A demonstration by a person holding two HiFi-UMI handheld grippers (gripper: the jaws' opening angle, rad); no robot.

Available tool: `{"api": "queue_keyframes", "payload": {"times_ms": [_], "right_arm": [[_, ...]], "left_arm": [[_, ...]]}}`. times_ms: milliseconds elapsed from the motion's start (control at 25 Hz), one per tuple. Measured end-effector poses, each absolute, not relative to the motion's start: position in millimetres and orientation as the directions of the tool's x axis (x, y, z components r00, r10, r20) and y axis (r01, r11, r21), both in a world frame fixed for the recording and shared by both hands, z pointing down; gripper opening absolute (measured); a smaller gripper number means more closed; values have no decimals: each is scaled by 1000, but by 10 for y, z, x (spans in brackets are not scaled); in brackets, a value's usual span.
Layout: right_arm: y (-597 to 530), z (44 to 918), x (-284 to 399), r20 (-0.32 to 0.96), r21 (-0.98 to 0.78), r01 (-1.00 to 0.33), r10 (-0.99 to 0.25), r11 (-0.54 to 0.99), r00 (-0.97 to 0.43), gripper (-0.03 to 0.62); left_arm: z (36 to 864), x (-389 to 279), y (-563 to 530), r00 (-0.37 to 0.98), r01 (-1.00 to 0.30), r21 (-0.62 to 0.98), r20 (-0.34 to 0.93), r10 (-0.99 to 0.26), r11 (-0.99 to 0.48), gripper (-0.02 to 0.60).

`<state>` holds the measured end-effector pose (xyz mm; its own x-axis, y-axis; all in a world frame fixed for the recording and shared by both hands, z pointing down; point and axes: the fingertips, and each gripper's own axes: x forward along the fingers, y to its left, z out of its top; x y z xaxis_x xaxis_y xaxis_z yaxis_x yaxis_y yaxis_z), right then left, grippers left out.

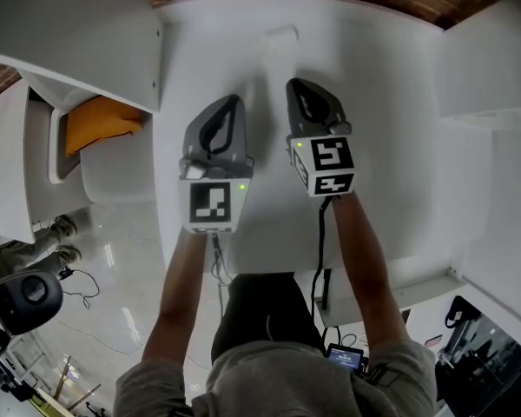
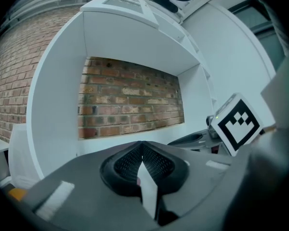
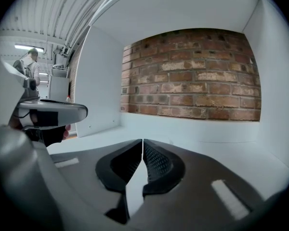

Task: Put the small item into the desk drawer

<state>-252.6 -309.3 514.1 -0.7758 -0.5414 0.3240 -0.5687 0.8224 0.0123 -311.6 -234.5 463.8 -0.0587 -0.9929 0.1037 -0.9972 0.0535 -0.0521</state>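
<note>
Both grippers hover side by side over the white desk [image 1: 399,146] and point toward the brick back wall. My left gripper [image 1: 233,101] is shut, its tips meeting with nothing between them [image 2: 142,145]. Just to its right, slightly farther forward, my right gripper [image 1: 297,85] is also shut and holds nothing [image 3: 142,141]. A small pale item [image 1: 280,35] lies on the desk beyond both tips, near the back; it is too faint to make out. No drawer shows in any view.
White side panels [image 1: 491,50] and a shelf above enclose the desk alcove [image 3: 106,81]. Left of the desk stands a white seat-like unit with an orange pad [image 1: 100,122]. A person stands far off at the left [image 3: 30,64].
</note>
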Motion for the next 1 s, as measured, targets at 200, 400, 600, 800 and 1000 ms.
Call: {"api": "queue_keyframes", "payload": {"times_ms": [200,400,600,800,1000], "right_arm": [[-3274,5263,-2664,323,3,-578,-548,816,-771,28],[-3423,5394,-2757,355,-16,-577,-535,817,-767,105],[-3543,5438,-2868,386,-16,-570,-521,821,-761,183],[-3666,5466,-3015,413,12,-570,-523,822,-746,224],[-3795,5541,-3088,453,-15,-587,-517,810,-726,270]], "left_arm": [[4745,-3205,-2508,-60,-997,-62,101,-993,54,12],[4827,-3289,-2652,-54,-996,-80,108,-993,45,12],[4915,-3348,-2719,-56,-996,-75,132,-990,46,12],[4883,-3441,-2783,-64,-996,-75,120,-991,55,12],[4908,-3529,-2824,-74,-995,-69,123,-990,66,12]]}}
